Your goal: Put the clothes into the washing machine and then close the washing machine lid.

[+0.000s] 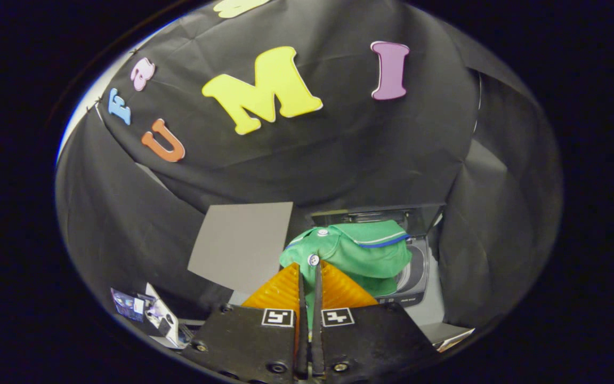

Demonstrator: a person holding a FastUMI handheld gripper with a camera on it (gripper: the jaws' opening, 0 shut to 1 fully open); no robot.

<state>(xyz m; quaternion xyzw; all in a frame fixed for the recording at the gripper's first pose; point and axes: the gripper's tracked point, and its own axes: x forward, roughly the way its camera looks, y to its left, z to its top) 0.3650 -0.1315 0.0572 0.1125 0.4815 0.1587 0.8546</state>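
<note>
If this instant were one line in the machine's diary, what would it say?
gripper: shut on shirt | shirt: green, held above open washer | lid: up | step: not yet dropped in

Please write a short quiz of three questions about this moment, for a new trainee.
1. True or false: the gripper is shut on the green shirt.
2. Where does the shirt hang? A) over the open washing machine B) on the grey board C) on the floor.
3. Fill in: the washing machine lid is ____.

Key: 1 true, the fingers pinch the cloth near a button. 2 A. 3 open, raised behind the shirt.
</note>
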